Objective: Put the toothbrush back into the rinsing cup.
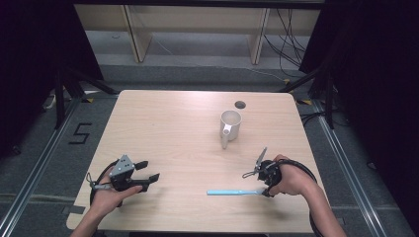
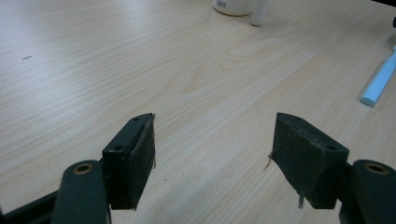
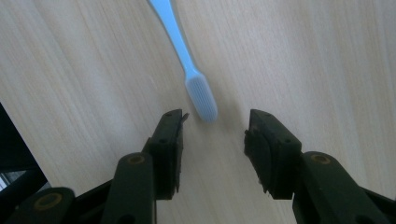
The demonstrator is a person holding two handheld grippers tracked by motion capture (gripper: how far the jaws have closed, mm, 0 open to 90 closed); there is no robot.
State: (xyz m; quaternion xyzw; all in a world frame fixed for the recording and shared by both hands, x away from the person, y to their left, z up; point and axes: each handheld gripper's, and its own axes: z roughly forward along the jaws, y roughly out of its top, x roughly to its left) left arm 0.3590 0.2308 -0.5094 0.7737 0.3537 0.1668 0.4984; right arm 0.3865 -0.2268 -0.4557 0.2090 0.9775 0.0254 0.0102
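Note:
A light blue toothbrush point(image 1: 230, 192) lies flat near the table's front edge, right of centre. In the right gripper view its bristled head point(image 3: 201, 95) points at my right gripper point(image 3: 215, 123), just beyond the jaw tips. Those jaws stand apart and touch nothing. In the high view the right gripper point(image 1: 264, 190) tilts down over the brush's right end. My left gripper point(image 1: 150, 171) rests at the front left, open and empty, pointing right. From the left gripper point(image 2: 212, 135) the toothbrush handle point(image 2: 379, 79) shows far right.
A white mug point(image 1: 230, 124) stands upright behind the middle of the wooden table point(image 1: 163, 123), handle toward the front; its base point(image 2: 233, 5) shows at the top of the left gripper view. A round cable hole point(image 1: 240, 104) lies behind it.

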